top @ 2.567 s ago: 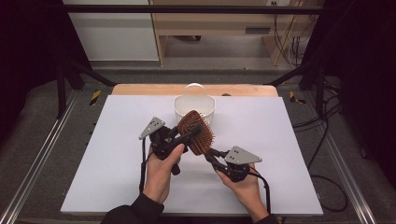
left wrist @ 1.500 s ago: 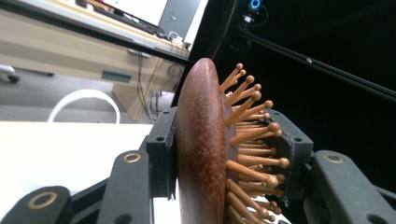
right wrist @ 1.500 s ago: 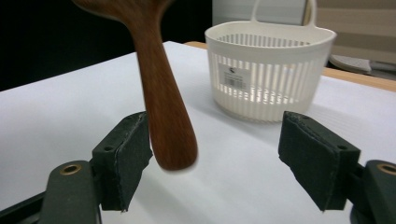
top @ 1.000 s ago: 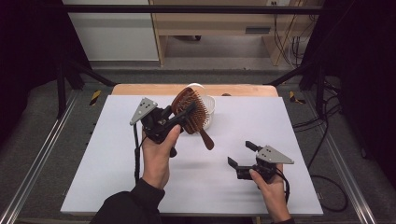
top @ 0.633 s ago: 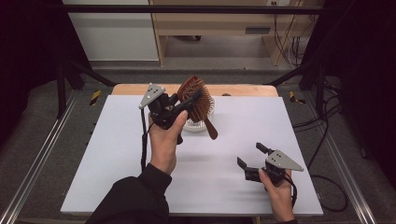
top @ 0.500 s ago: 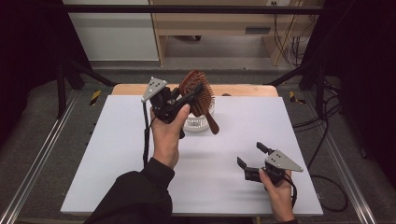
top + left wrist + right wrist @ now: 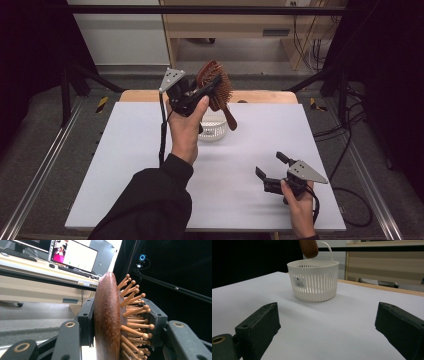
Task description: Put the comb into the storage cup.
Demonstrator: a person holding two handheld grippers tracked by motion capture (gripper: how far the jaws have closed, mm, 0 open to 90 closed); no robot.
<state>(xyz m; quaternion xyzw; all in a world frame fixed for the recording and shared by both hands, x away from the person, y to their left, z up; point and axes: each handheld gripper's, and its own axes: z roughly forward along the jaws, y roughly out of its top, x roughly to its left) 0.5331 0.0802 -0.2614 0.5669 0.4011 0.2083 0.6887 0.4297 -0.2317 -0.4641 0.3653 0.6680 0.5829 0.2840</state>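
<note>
Lifted over the slatted white basket (image 7: pixel 214 127), left gripper (image 7: pixel 200 90) fingers clamp the wooden peg-bristled hairbrush (image 7: pixel 216 86).

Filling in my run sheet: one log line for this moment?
left gripper: shut on hairbrush above basket | right gripper: open, near table

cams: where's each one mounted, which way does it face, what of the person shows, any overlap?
High view: above the person's side, looking forward and down on the table; both forearms, left claw gripping the hairbrush.
Left gripper view: on the left claw, looking along the brush toward a desk with a monitor.
Right gripper view: low, right claw open, facing the basket.
Shared: basket, brush handle tip.
</note>
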